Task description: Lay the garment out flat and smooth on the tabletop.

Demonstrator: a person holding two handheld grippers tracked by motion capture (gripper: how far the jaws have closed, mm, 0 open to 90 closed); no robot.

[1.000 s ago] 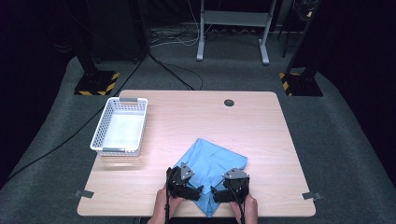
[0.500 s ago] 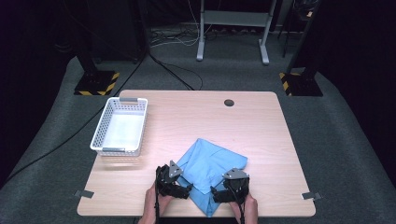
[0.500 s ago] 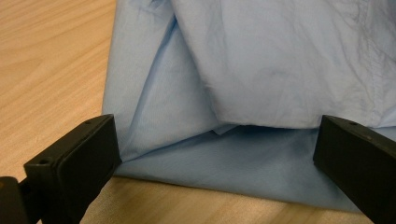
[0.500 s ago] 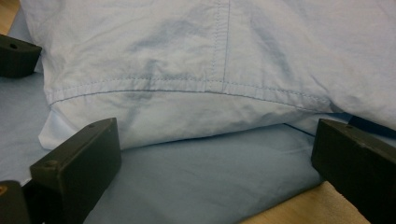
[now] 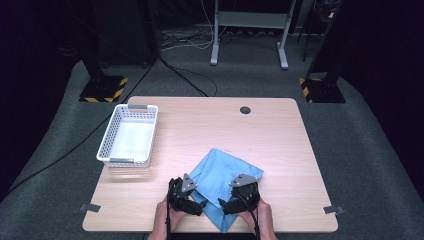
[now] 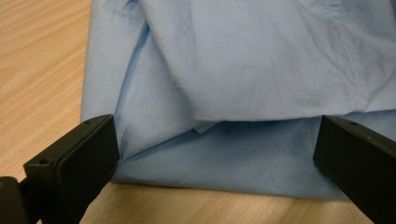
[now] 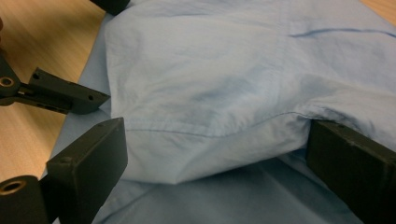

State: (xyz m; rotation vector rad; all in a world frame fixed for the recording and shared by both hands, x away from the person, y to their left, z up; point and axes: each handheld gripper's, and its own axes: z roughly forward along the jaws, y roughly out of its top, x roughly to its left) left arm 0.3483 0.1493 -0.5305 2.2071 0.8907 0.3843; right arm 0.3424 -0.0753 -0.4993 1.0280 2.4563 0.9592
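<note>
Blue cloth [image 5: 225, 175], folded and rumpled, lay on the wooden table [image 5: 280, 135] near its front edge, right of centre. Left gripper [image 5: 192, 199] down at the cloth's near left edge, jaws spread wide apart, a loose fold of fabric lying between them but not pinched. Right gripper [image 5: 231, 202] set on the cloth's near right part, jaws likewise gaping, a raised hem bulging between. White basket [image 5: 129, 135] well apart at the table's left side, standing near the edge.
</note>
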